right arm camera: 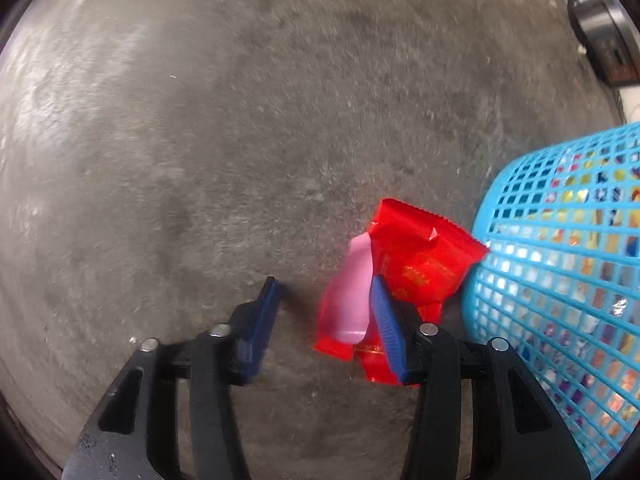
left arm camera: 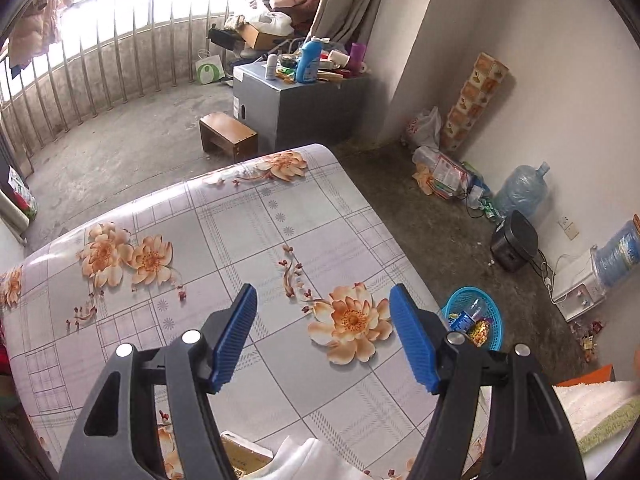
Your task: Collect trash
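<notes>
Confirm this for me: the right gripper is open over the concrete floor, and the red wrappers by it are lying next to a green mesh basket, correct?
Not quite. The mesh basket is blue, not green, as the right wrist view shows. The rest holds: the right gripper is open over the concrete floor, with the red wrappers beside the basket.

Lived-in home, floral-clothed table (left arm camera: 224, 240), railed balcony (left arm camera: 120, 32), water jugs (left arm camera: 520, 192), bare concrete floor (right arm camera: 240, 120)
</notes>
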### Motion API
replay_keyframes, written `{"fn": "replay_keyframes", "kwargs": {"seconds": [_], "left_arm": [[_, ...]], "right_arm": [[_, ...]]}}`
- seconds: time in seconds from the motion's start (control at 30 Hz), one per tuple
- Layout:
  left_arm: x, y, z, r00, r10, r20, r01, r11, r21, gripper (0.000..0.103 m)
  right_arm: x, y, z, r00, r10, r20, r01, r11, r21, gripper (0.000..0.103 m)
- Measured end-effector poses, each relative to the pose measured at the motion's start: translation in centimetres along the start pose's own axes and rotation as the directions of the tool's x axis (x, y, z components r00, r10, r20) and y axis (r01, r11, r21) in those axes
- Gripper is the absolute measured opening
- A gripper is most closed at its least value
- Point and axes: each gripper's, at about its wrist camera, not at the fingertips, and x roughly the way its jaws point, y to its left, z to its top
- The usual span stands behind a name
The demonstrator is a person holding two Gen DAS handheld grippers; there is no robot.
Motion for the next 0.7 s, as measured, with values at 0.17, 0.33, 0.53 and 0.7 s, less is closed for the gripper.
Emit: {"fn": "replay_keyframes", "kwargs": {"seconds": [0.17,0.33,0.53,0.7], "left_arm": [[0.6,-0.6,0.0,1.000,0.000,-0.012,0.000,1.000,-0.007,0.067],[0.5,-0.7,-0.2,1.000,-0.015,-0.006,0.014,1.000,-0.022,0.067],[-0.7,-0.9,-0.5,0.999,-0.030,0.017,0.031,0.999,-0.024,0.067],[-1.7,-0.9,-0.8,0.997,-0.049,0.053,0.050,0.999,-0.017,0.067]], "right_arm": [[0.9,-2.2,0.9,0.996,0.069,-0.058,-0.066,0.996,0.058,0.048],[1.5,-4.1,0.2,0.979,0.174,-0.103,-0.159,0.977,0.141,0.000],[-6.0,-4.5,-2.5,0.963,0.253,0.095,-0.255,0.967,0.009,0.000],[-19.5,-9.0,-6.7,0.837,0.407,0.365,-0.399,0.911,-0.100,0.000]]}}
